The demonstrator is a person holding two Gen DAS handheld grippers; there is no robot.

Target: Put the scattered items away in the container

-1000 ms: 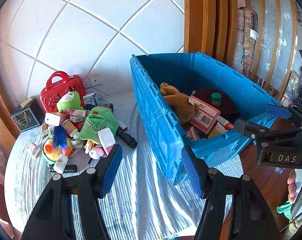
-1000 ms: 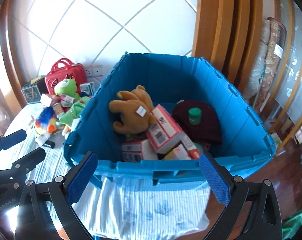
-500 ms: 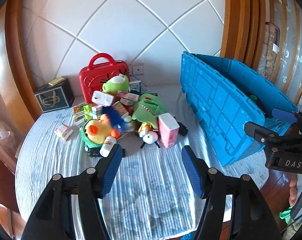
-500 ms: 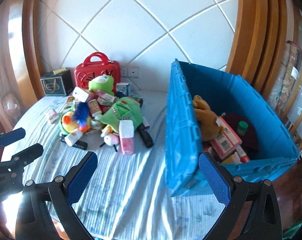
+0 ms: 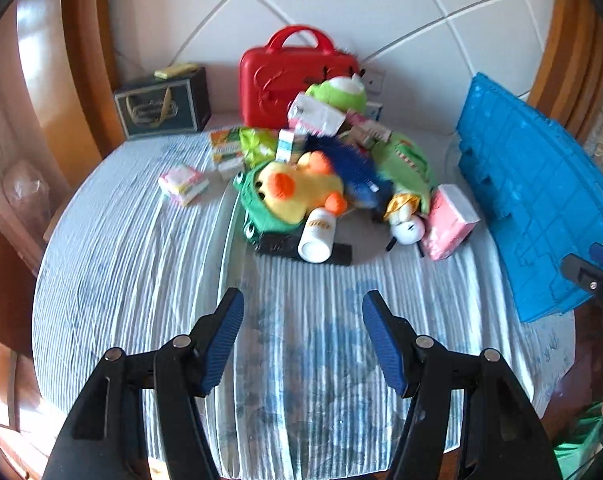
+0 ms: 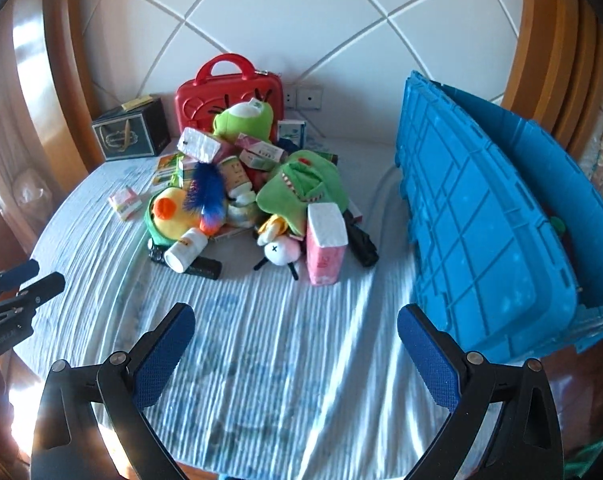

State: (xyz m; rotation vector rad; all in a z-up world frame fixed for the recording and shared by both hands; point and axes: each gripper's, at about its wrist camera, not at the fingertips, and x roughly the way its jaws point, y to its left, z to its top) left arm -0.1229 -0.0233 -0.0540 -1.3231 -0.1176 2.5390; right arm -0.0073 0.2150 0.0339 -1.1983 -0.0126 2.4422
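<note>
Toy pile (image 5: 321, 184) | both hand-held grippers (image 5: 303, 338) (image 6: 295, 354) spread, empty, level above tablecloth (image 6: 261, 340)

Home room: cloth-covered table (image 6: 261, 360), plush toys (image 6: 301, 188), wooden trim (image 6: 541, 40).

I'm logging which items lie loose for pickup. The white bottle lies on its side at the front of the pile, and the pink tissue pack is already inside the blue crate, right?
Not quite. The pink tissue pack stands on the tablecloth beside the pile, outside the blue crate, as the right wrist view shows. The white bottle does lie on its side at the pile's front.
</note>
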